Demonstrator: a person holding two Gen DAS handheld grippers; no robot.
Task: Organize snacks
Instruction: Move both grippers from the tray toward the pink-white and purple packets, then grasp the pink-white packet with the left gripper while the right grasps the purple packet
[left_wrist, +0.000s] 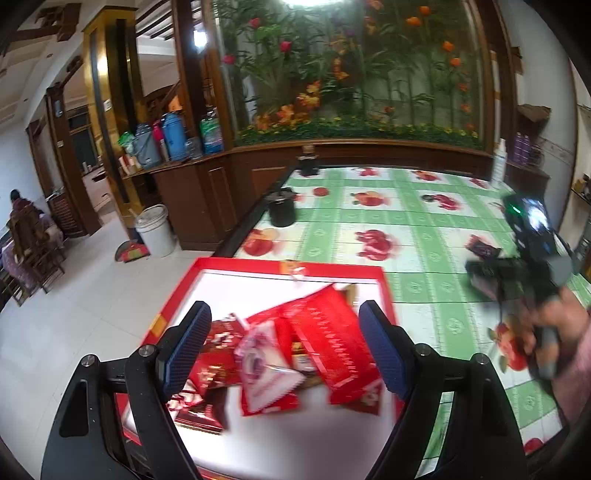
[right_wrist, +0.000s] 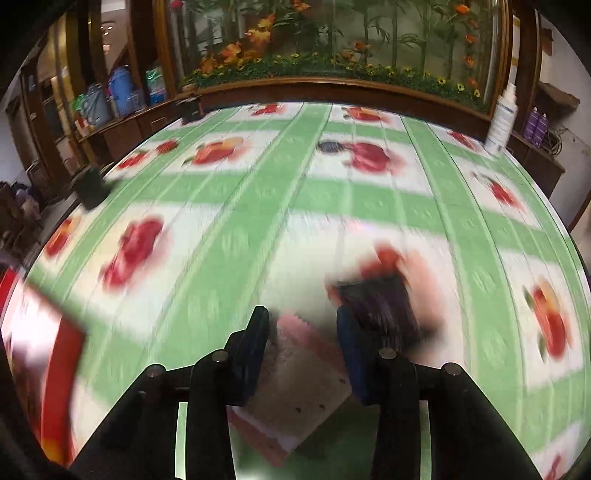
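Note:
A red tray (left_wrist: 388, 291) with a white floor sits at the table's left edge and holds several red and dark snack packets (left_wrist: 325, 332). My left gripper (left_wrist: 284, 343) hovers over the tray, open and empty. My right gripper (right_wrist: 303, 350) is shut on a pink and beige snack packet (right_wrist: 295, 391) above the tablecloth. A dark purple packet (right_wrist: 384, 302) lies on the table just beyond its right finger; it also shows in the left wrist view (left_wrist: 482, 247). The right gripper (left_wrist: 491, 273) appears at the right of the left wrist view, blurred. The tray's corner (right_wrist: 59, 354) shows at the left.
The table (left_wrist: 424, 221) wears a green and white fruit-print cloth. Two black containers (left_wrist: 282, 210) (left_wrist: 308, 162) stand near its left edge, a white bottle (left_wrist: 498, 162) at the far right. A wooden planter wall runs behind. A white bucket (left_wrist: 155, 230) stands on the floor.

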